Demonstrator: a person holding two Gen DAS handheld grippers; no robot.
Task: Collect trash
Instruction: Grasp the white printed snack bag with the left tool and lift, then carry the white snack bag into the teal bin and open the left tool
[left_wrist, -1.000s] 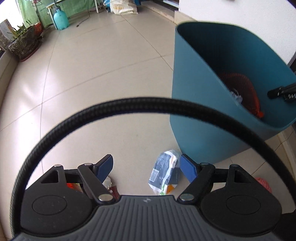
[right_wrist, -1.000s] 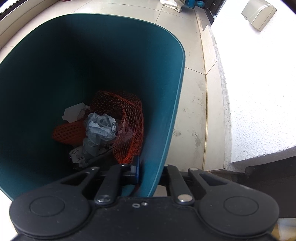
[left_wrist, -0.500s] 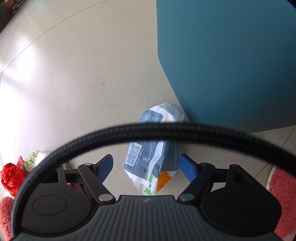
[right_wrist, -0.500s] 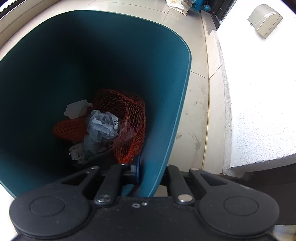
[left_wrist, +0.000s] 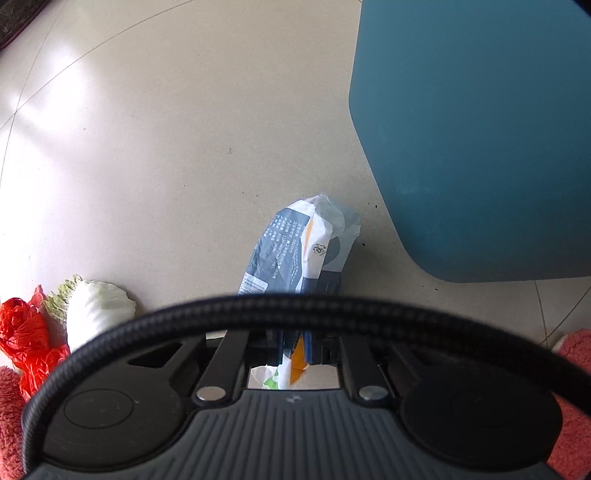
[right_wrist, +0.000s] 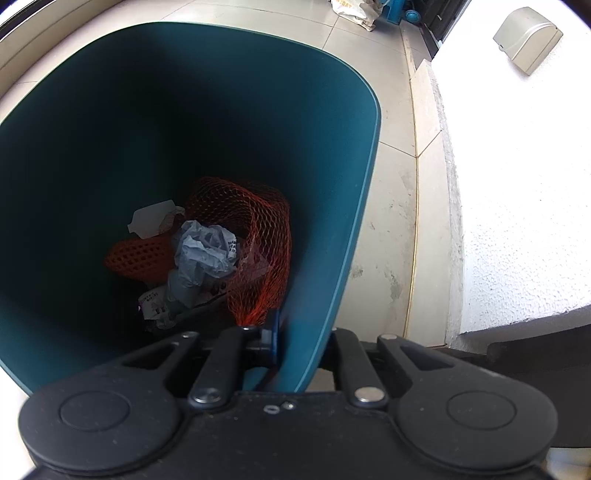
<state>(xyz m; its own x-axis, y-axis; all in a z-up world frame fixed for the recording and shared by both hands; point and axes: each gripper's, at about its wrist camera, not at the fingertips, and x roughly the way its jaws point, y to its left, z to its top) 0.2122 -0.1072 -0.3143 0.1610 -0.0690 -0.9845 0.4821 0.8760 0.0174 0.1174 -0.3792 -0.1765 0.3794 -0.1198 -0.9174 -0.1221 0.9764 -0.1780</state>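
Note:
My left gripper (left_wrist: 295, 350) is shut on a crumpled blue, white and orange paper-tissue wrapper (left_wrist: 295, 251), which stands up from the jaws over the tiled floor, just left of the teal trash bin (left_wrist: 480, 147). My right gripper (right_wrist: 299, 343) is shut on the bin's near wall (right_wrist: 332, 295), one finger inside and one outside. Inside the bin lie an orange net bag (right_wrist: 255, 236), a grey crumpled bag (right_wrist: 203, 254) and bits of paper (right_wrist: 153, 221).
On the floor at the left lie a cabbage piece (left_wrist: 96, 310) and a crumpled red plastic bag (left_wrist: 26, 336). Pink fluffy slippers (left_wrist: 569, 398) show at both lower corners. A white wall (right_wrist: 517, 184) and a raised ledge stand right of the bin.
My left gripper dropped toward the floor and closed on the wrapper, which now stands squeezed between the jaws. My right gripper kept its hold on the bin wall.

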